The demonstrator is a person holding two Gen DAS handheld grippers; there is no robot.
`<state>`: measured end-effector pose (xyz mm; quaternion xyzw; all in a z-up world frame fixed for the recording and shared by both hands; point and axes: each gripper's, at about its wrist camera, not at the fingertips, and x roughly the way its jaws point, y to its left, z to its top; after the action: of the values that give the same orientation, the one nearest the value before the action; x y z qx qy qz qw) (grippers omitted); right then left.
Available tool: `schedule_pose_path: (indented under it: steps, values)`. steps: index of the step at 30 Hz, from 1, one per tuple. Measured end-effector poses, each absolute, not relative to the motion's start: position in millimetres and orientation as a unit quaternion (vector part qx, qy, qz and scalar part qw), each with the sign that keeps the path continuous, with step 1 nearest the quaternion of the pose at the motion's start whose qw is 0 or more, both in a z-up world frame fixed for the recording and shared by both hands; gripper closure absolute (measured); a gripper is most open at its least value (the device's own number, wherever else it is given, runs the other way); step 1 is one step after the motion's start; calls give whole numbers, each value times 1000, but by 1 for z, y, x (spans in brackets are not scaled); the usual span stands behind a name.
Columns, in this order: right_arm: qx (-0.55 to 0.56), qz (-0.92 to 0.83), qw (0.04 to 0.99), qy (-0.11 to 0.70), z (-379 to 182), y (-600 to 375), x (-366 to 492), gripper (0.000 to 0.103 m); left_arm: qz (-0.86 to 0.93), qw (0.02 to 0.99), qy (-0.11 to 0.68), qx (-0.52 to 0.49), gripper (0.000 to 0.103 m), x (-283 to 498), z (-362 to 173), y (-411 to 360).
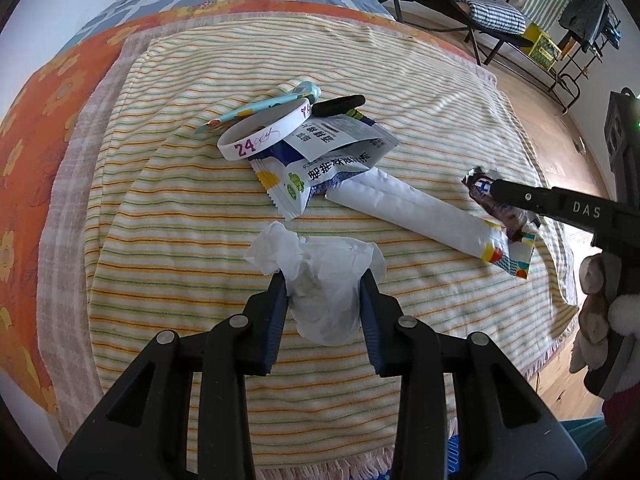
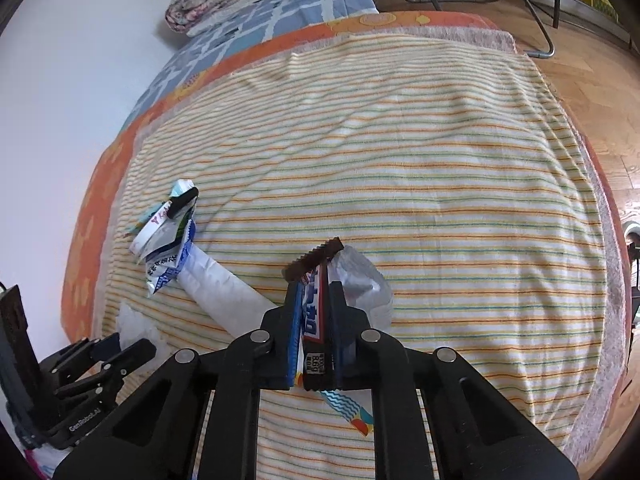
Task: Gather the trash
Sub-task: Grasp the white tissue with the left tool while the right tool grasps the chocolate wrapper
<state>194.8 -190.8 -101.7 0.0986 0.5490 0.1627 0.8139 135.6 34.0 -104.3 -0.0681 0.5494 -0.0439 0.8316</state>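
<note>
Left gripper (image 1: 324,280) clamps crumpled tissue (image 1: 320,280); right gripper (image 2: 314,292) pinches brown snack wrapper (image 2: 314,312). 1 long white packet (image 1: 408,208) lies on the striped blanket (image 1: 180,240), diagonal between both, nearer right.

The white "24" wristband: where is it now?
In the left wrist view, the white "24" rubber wristband lies upper centre on the striped towel, overlapping the light-blue tube and blue-white wrapper.
</note>
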Motion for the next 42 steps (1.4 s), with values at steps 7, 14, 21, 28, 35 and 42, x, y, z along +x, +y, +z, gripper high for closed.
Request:
schedule_pose_path:
  steps: [7,14,21,28,35,42]
  values:
    - [92,167,819,541,-99,-192,195,95,-43,833,548,-66,69,134,-103,34]
    - [76,174,830,525,-86,-191,188,98,-49,836,543,-66,69,129,-99,35]
    - [77,175,838,511,-75,-197,180,99,-51,842,534,-54,69,120,-91,32]
    - [40,173,825,536,-86,-194,186,98,-52,842,534,-52,69,116,-90,31]
    - [-37,136,820,555,-112,-185,198,42,-54,842,534,-53,69,117,-91,30]
    - [-6,125,817,563,-123,-199,213,43,-56,839,539,-54,69,121,-92,30]
